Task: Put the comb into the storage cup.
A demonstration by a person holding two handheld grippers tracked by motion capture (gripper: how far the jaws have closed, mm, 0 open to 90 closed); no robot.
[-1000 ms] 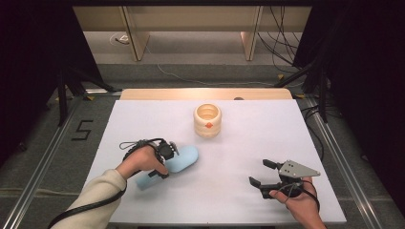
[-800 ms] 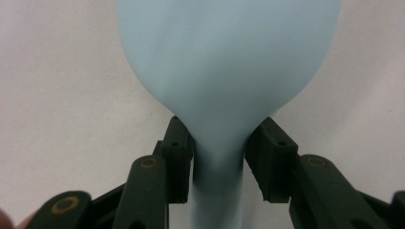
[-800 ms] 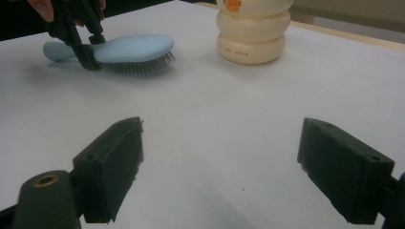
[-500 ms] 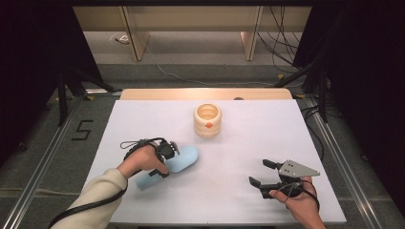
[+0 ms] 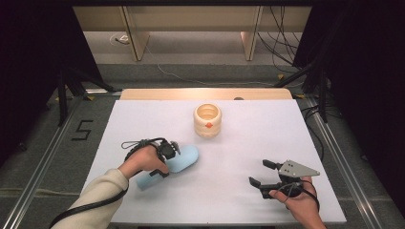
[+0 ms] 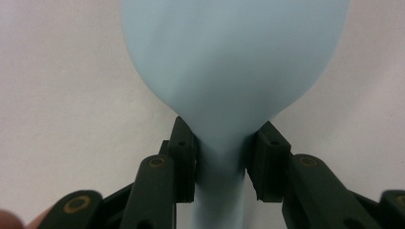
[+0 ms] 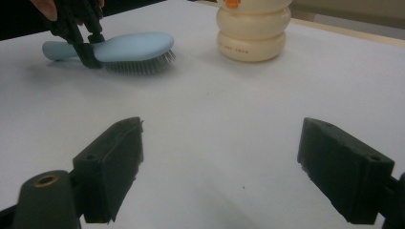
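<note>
Fingers of the left gripper (image 6: 220,164) pinch the hairbrush (image 6: 229,71) neck mid-table.

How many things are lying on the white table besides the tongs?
2: a light blue plastic hairbrush at the left, gripped by the left tongs, and a cream ribbed round container farther back, near the middle.

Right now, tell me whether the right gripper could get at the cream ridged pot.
Probably yes. The right gripper has its jaws open and empty, and bare white table lies between it and the pot. The hairbrush, clamped by the left gripper, sits off to the side.
</note>
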